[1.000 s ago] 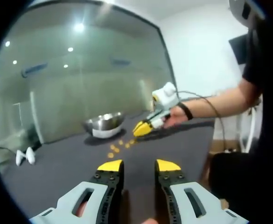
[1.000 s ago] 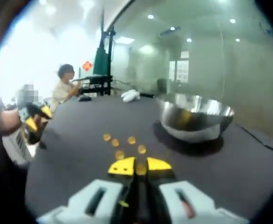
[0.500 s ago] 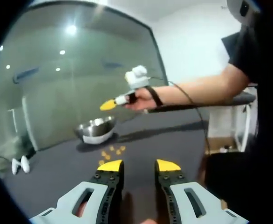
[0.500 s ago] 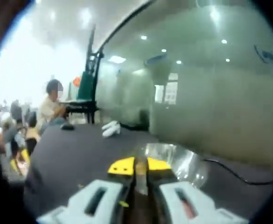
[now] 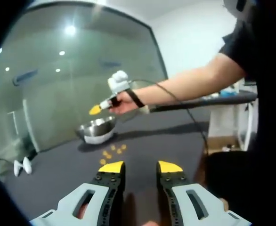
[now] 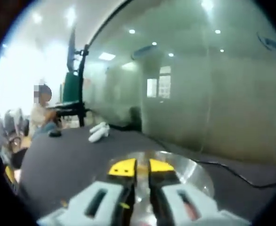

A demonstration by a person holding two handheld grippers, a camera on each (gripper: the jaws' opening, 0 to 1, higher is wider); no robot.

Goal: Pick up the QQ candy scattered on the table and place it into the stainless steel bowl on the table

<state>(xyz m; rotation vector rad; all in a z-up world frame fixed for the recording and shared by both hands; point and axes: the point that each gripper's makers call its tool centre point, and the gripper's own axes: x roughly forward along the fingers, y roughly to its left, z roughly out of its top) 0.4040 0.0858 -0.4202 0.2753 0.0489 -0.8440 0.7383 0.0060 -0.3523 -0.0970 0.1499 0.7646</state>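
Several small yellow QQ candies [image 5: 111, 152] lie on the dark table [image 5: 166, 141], just in front of the stainless steel bowl [image 5: 96, 128]. My left gripper [image 5: 140, 167] hovers low over the near part of the table, open, with nothing between its yellow tips. A hand holds my right gripper [image 5: 96, 109] in the air right above the bowl. In the right gripper view its tips [image 6: 142, 166] stand a narrow gap apart over the bowl's shiny inside [image 6: 190, 170]. I see no candy between them.
Two white oblong objects [image 5: 23, 165] [image 6: 98, 132] lie at the table's far end. A black cable [image 6: 232, 172] runs across the table past the bowl. A glass wall stands behind the table. A person [image 6: 40, 113] sits beyond the far end.
The right gripper rose from the candies, where it was shut on one, and travelled over the bowl. Its jaws now stand slightly wider. The left gripper stayed put and open.
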